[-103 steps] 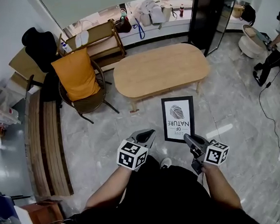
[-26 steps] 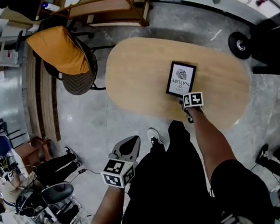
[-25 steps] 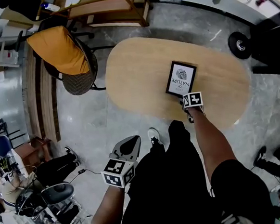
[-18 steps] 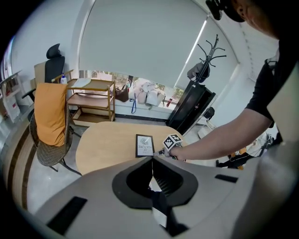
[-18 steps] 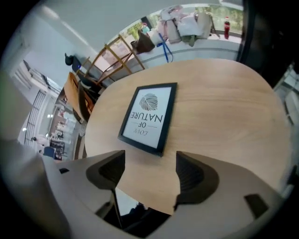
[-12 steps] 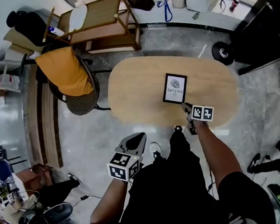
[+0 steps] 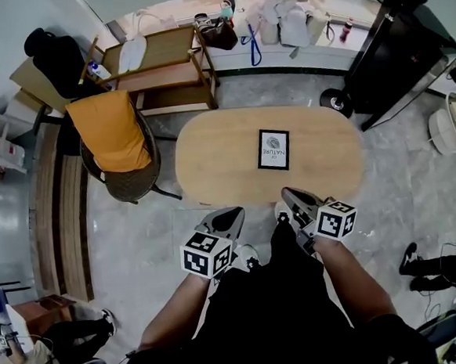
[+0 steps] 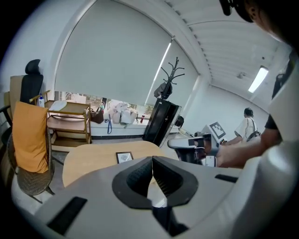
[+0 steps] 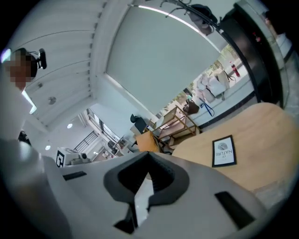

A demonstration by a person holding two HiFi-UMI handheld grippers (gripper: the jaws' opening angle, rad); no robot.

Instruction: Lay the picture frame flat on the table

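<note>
In the head view the picture frame (image 7: 273, 149) lies flat, face up, near the middle of the oval wooden table (image 7: 210, 159). Nothing touches it. The left tongs (image 7: 229, 216) and the right tongs (image 7: 290, 197) are held side by side in front of the person's body, on the near side of the table and apart from the frame. A chair (image 7: 130, 181) with an orange cushion (image 7: 113, 131) stands just beside the table's left end.

In the left gripper view the left tongs (image 8: 153, 159) are pressed together at the tips with nothing between them. Beyond them the frame (image 8: 124, 157) rests flat on the table (image 8: 86, 158), and the right tongs (image 8: 176, 143) show to the right, gripped by a hand (image 8: 230, 157).

In the right gripper view the right tongs (image 9: 149, 155) are also together and empty. The frame (image 9: 224, 151) lies flat on the table (image 9: 261, 133), well beyond the tips, its print facing up.
</note>
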